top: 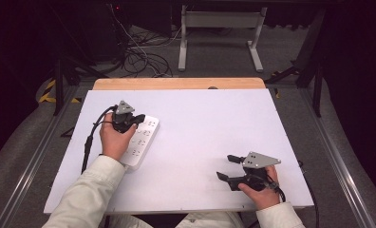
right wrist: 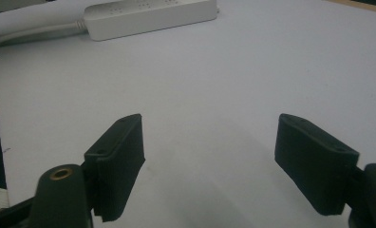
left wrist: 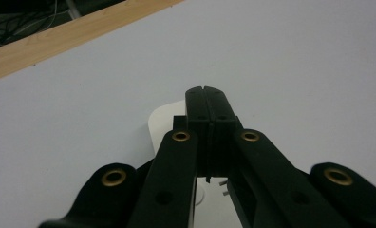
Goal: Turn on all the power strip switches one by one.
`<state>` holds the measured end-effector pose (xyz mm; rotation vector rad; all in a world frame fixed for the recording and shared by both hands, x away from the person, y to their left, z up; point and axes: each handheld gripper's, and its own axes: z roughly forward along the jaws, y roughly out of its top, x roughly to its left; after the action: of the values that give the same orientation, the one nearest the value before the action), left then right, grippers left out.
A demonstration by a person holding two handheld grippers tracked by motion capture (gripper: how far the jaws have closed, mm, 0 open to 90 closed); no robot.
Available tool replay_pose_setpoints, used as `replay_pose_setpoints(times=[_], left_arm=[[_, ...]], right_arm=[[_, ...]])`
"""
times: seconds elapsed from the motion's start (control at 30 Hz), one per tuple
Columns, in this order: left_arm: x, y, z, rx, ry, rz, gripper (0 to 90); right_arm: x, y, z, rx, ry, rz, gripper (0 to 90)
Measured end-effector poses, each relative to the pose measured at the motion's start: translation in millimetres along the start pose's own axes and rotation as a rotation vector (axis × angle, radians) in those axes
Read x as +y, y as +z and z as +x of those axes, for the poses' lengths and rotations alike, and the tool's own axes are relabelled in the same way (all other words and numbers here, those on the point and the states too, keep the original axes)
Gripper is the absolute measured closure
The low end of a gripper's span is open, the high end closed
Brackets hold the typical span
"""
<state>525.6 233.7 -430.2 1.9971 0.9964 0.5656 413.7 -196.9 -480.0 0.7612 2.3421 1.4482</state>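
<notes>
A white power strip lies on the left half of the white table, angled away from the person. My left gripper hovers over the strip's far end, held in the left hand. Its jaws are shut. In the left gripper view the pads press flat together with nothing visible between them, and the strip's rounded end lies just beneath. My right gripper rests low near the table's front right, open, with only bare table between its fingers. The strip lies far ahead of it.
The strip's white cable trails off its end. A wooden strip edges the table's far side. Beyond it on the floor are tangled cables and a white frame's legs. Metal rails run along both sides.
</notes>
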Motion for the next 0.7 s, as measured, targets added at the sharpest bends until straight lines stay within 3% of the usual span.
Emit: replay_pose_setpoints(times=[0.07,0.1,0.13,0.37,0.47,0.6,0.7], left_arm=[[2.2,-9.8,-3.0,-0.018,-0.006,-0.029,88.2],[3.3,-15.2,-4.4,-0.019,-0.003,-0.044,69.9],[3.8,-21.1,-6.8,-0.027,-0.002,-0.060,65.4],[-9.1,-66.2,-29.2,-0.109,0.036,-0.141,43.9],[-22.7,-81.0,-38.3,-0.141,0.037,-0.164,35.1],[-48.0,-96.1,-46.4,-0.129,0.047,-0.142,26.3],[-72.0,-105.8,-49.6,-0.127,0.051,-0.160,24.0]], right_arm=[[0.1,-0.1,0.0,-0.003,0.002,0.000,25.8],[0.2,-0.3,-0.3,-0.005,0.002,-0.002,25.8],[0.4,-0.7,-0.3,-0.006,0.002,-0.003,25.8],[0.9,-4.1,-0.4,-0.017,-0.001,-0.015,25.1],[1.1,-5.1,-0.8,-0.023,-0.001,-0.016,24.5],[1.5,-5.6,-0.4,-0.026,-0.001,-0.019,23.9],[1.6,-6.7,-0.4,-0.028,0.001,-0.021,23.6]])
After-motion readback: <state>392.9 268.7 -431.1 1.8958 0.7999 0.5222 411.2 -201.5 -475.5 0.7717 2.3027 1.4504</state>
